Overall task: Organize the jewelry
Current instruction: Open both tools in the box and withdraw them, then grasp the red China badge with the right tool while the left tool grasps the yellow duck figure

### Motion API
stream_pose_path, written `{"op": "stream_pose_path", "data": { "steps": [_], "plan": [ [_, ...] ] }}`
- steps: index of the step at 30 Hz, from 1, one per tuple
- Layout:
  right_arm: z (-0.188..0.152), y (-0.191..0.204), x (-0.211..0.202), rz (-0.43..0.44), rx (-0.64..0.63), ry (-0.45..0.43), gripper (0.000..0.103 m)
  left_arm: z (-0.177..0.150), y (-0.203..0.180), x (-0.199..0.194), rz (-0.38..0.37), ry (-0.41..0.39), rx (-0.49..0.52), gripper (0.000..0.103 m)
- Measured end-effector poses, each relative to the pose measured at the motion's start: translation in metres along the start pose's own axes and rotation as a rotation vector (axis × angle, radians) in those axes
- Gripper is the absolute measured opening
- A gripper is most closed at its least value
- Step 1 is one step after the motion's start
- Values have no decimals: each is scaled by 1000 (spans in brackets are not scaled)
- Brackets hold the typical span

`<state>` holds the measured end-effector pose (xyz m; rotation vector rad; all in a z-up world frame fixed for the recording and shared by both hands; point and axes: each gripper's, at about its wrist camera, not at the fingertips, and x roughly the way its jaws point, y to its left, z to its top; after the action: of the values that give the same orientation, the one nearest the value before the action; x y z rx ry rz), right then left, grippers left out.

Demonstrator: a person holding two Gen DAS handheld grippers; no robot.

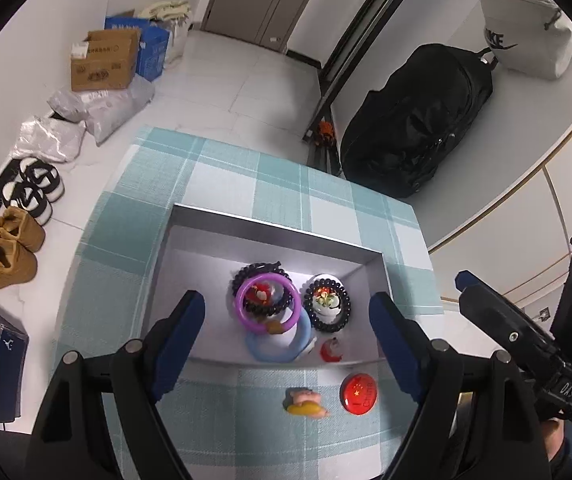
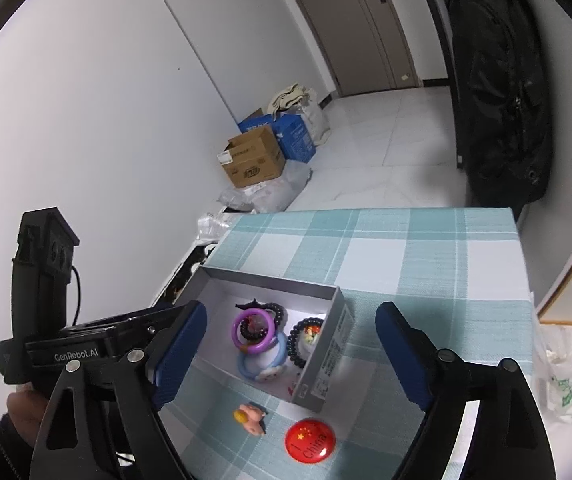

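Glossy round red badge (image 2: 311,443) on checked cloth (image 2: 426,264); both grippers' fingers apart, empty.

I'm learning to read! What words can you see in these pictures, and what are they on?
"China": red badge on the cloth, under yellow stars.
"GenRobot.AI": left gripper's body, seen from the right wrist.
"NIKE", partly visible: white bag.
"DAS": right gripper's body, seen from the left wrist.
Too small or blurred to read: the grey box's label, brown carton, blue carton.
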<state>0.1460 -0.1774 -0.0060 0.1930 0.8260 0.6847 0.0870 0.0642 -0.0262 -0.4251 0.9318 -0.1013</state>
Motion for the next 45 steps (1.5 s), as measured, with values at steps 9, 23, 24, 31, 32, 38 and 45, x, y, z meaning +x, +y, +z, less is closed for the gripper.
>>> {"op": "stream_pose_path", "data": {
  "steps": [9,23,24,31,32,38,45],
  "plan": [
    [-20,11,-21,-34,-38,-32,95,-18,-3,-10,43,-36,37,81],
    [-56,11,-24,-90,-73,54,97,-44,-9,-13,30,-22,55,81],
    [-60,10,-22,-88,-67,68,97,-47,-10,-13,33,-19,59,81],
    [-79,3,-5,-102,-31,206,96,-62,-17,-5,83,27,117,81],
    [-82,3,-2,-113,-35,222,96,-64,-17,-5,84,31,119,81],
    [-91,12,8,-155,-110,263,91,-64,-9,-6,77,54,94,81],
    [-96,15,30,-196,-154,315,73,-65,-6,-1,88,74,79,81]
  ]
}}
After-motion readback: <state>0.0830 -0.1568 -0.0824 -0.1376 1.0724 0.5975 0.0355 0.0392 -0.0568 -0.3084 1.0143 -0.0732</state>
